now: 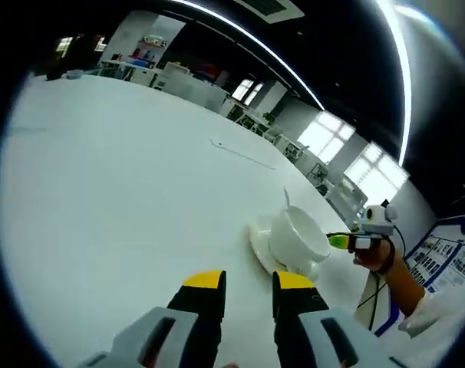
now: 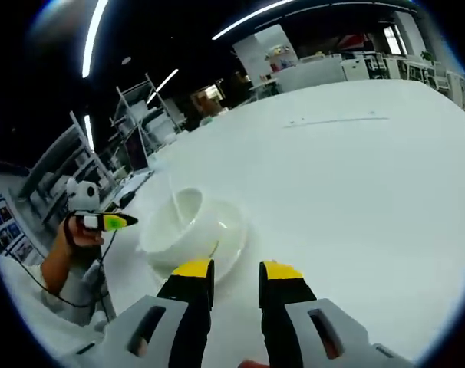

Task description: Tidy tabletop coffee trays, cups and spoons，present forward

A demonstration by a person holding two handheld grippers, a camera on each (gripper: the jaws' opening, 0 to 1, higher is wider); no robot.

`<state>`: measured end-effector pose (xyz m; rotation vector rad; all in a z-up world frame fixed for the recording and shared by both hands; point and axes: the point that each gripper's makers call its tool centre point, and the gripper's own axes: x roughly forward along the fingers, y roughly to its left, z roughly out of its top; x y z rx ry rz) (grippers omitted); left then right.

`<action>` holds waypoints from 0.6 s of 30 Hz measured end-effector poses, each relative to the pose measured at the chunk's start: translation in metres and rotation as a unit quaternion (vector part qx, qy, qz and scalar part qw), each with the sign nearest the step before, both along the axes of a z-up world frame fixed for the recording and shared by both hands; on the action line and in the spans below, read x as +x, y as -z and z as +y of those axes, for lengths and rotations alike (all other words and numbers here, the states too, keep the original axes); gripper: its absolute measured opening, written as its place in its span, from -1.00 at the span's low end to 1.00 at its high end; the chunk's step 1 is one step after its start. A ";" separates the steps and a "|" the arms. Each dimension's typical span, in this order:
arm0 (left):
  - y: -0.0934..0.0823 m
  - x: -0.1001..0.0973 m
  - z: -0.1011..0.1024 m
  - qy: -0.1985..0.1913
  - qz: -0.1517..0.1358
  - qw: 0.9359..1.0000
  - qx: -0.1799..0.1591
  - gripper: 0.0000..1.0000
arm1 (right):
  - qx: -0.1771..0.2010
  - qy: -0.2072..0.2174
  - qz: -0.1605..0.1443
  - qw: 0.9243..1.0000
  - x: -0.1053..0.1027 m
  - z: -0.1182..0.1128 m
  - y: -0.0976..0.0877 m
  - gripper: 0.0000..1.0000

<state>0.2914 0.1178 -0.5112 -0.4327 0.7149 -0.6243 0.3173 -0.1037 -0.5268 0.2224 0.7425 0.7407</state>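
- Left gripper [image 1: 248, 282]: the two yellow-tipped jaws stand apart with a narrow gap between them, nothing held; they hover over the bare white table [image 1: 125, 199].
- Left gripper view: a white cup [image 1: 298, 239] sits on a white saucer [image 1: 262, 247], just beyond and to the right of the jaw tips — not touching them. A white spoon [image 1: 287, 198] stands in the cup, handle leaning up past the rim.
- Right gripper [image 2: 236, 270]: jaws likewise parted by a narrow gap, empty, above the table [image 2: 355, 192].
- Right gripper view: the same cup [image 2: 188, 218] on its saucer [image 2: 225, 257] lies just ahead of the left jaw's tip; spoon handle [image 2: 173, 201] rests against the inner wall.
- A person's hand [image 1: 368, 254] beyond the table edge holds a small device with a yellow-green end — also seen in the right gripper view [image 2: 85, 228].
- Background: desks and shelving [image 2: 136, 126], bright windows [image 1: 347, 149], ceiling strip lights.
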 end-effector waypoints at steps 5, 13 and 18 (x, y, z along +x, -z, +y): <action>0.005 0.007 -0.008 0.006 0.027 0.999 -0.017 -0.48 | 0.021 -0.004 0.039 0.999 -0.002 0.009 0.002 -0.54; 0.012 0.015 -0.026 0.036 0.066 0.996 -0.043 -0.50 | 0.026 -0.009 0.076 0.997 0.001 0.016 0.008 -0.60; 0.015 0.019 -0.036 0.048 0.079 0.994 -0.053 -0.51 | 0.022 -0.009 0.081 0.996 0.002 0.019 0.011 -0.60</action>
